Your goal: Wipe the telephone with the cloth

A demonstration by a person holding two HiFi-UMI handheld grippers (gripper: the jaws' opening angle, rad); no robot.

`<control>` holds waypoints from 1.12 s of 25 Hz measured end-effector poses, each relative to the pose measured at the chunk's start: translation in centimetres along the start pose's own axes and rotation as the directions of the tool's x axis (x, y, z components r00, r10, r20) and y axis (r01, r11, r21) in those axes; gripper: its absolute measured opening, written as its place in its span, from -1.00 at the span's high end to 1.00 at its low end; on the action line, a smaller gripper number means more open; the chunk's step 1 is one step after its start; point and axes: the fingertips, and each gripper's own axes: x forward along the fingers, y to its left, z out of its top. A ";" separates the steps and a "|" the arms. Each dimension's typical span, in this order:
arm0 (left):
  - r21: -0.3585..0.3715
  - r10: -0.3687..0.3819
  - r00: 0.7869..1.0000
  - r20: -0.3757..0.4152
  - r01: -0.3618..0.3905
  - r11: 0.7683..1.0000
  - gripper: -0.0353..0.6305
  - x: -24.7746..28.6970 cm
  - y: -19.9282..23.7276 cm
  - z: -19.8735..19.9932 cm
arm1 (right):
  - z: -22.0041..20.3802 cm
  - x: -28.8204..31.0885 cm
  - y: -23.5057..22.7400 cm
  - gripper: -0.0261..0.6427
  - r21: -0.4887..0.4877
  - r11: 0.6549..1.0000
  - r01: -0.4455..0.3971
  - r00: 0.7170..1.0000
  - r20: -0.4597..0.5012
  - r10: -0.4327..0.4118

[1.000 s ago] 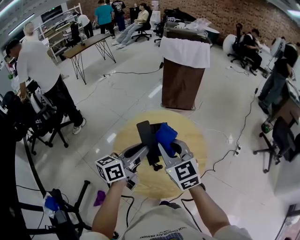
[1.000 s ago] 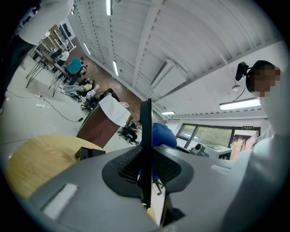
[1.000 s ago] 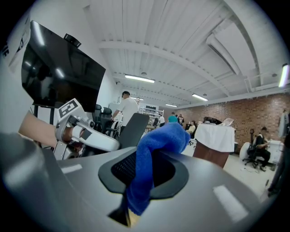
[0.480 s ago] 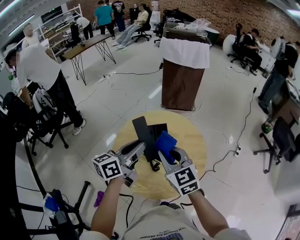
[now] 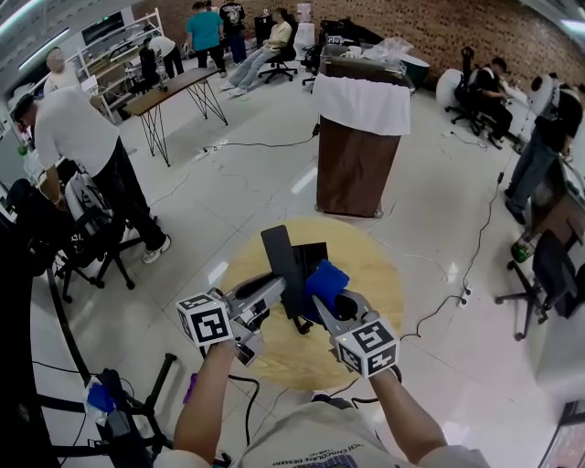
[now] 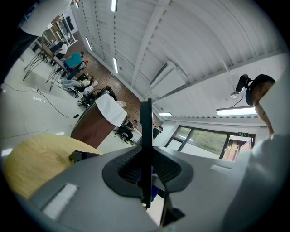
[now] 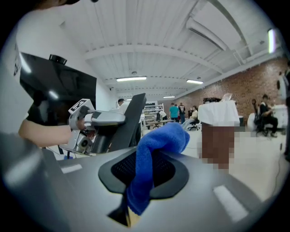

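Left gripper (image 5: 281,289) pinches thin black telephone (image 5: 281,256) upright; right gripper (image 5: 324,298) clamps blue cloth (image 5: 326,277) beside it, over round wooden table (image 5: 370,274), white floor (image 5: 247,174).

White floor (image 5: 439,210), brick back wall (image 5: 475,27), brown cabinet (image 5: 352,169) w/ white cover (image 5: 363,102), ceiling strip lights (image 7: 133,79).

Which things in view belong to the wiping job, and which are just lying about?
Job: telephone, clamped in the left gripper; blue cloth, clamped in the right gripper; black base on the round table.
Lying about: brown stand with white cover; floor cable; office chair.
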 end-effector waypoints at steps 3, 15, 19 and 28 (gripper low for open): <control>0.009 -0.023 1.000 -0.017 0.023 1.000 0.71 0.2 -0.5 0.1 | -0.5 0.3 -0.2 0.73 0.090 0.995 -0.042 0.999 -0.005 0.043; -0.025 -0.092 0.992 -0.083 0.090 0.996 0.71 0.5 -1.4 -2.4 | 1.1 1.1 -0.3 0.73 0.251 0.957 -0.148 0.989 0.040 0.142; -0.039 -0.097 0.992 -0.075 0.094 0.995 0.71 0.1 -1.0 -2.9 | 1.7 1.3 -0.4 0.74 0.251 0.956 -0.151 0.989 0.050 0.143; -0.054 -0.102 0.989 -0.104 0.097 0.994 0.71 0.1 -1.1 -4.7 | 3.9 2.2 -1.0 0.73 0.240 0.957 -0.162 0.986 0.088 0.145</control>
